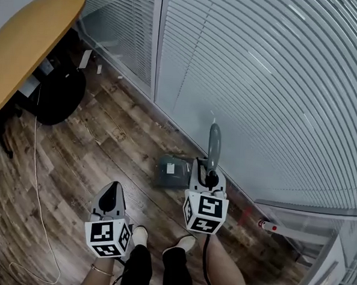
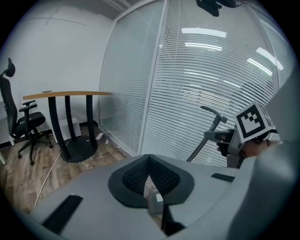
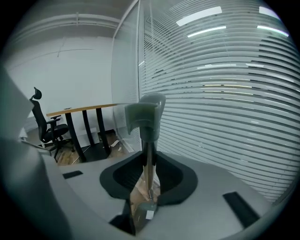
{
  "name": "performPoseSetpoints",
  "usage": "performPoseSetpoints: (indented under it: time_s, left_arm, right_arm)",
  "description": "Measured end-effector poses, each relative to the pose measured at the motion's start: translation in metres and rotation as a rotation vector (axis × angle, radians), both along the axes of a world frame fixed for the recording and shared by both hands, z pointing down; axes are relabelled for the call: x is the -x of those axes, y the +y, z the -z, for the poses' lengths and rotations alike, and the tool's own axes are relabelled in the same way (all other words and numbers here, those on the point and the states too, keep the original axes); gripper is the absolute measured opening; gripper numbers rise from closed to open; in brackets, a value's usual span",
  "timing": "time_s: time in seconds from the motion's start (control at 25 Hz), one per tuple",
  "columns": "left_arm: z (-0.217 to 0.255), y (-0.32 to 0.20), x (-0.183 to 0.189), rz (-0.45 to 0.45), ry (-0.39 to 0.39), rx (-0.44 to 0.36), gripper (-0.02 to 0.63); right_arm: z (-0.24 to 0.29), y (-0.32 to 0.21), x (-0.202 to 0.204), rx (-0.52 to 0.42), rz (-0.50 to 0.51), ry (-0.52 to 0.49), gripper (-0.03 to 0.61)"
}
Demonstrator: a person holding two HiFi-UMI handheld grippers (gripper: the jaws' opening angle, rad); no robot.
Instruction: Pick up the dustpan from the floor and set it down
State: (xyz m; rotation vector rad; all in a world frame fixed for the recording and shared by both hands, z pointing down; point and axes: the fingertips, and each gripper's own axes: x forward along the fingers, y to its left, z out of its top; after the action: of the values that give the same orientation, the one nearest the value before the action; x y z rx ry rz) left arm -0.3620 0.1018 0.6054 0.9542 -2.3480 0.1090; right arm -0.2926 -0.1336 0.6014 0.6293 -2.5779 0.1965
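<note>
Dustpan handle (image 3: 143, 115) clamped in right tongs (image 3: 149, 159); left tongs (image 2: 149, 163) closed, empty

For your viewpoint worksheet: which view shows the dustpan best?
Head view: the dustpan shows both pan and handle. Right gripper view: mostly its handle, between the jaws. Left gripper view: only the handle.

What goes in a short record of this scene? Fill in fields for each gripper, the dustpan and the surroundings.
right gripper: tongs shut on the dustpan's upright handle
left gripper: tongs shut, nothing between them
dustpan: pan low beside the glass partition; contact with the floor unclear
surroundings: wooden table, office chair
</note>
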Motion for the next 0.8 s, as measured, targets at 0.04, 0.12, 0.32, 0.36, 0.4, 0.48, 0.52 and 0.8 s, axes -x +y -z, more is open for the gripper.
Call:
performPoseSetpoints:
  time_s: [0.04, 0.12, 0.32, 0.36, 0.4, 0.48, 0.52, 0.8]
  left_arm:
    - [-0.001, 0.004, 0.003, 0.01, 0.0, 0.0, 0.014]
    - [-0.004, 0.013, 0.008, 0.022, 0.003, 0.003, 0.014]
    - [-0.016, 0.022, 0.019, 0.026, 0.016, 0.001, 0.014]
    - [-0.019, 0.023, 0.02, 0.024, 0.022, -0.002, 0.014]
    - [-0.022, 0.025, 0.021, 0.024, 0.027, -0.005, 0.014]
    - [-0.026, 0.028, 0.023, 0.025, 0.031, -0.009, 0.014]
    - [-0.027, 0.029, 0.024, 0.027, 0.031, -0.01, 0.014]
    - [-0.04, 0.035, 0.025, 0.04, 0.048, -0.004, 0.014]
  right_arm:
    - [-0.002, 0.004, 0.007, 0.001, 0.011, 0.002, 0.1]
    - [-0.007, 0.011, 0.019, 0.005, 0.024, 0.005, 0.1]
    - [-0.019, 0.02, 0.047, -0.004, 0.036, 0.01, 0.1]
    - [-0.022, 0.023, 0.049, -0.006, 0.036, 0.014, 0.1]
    - [-0.026, 0.026, 0.052, -0.009, 0.039, 0.02, 0.1]
    - [-0.033, 0.033, 0.057, -0.016, 0.049, 0.031, 0.1]
    - [-0.035, 0.036, 0.059, -0.02, 0.054, 0.031, 0.1]
    - [-0.038, 0.037, 0.075, -0.039, 0.063, 0.021, 0.1]
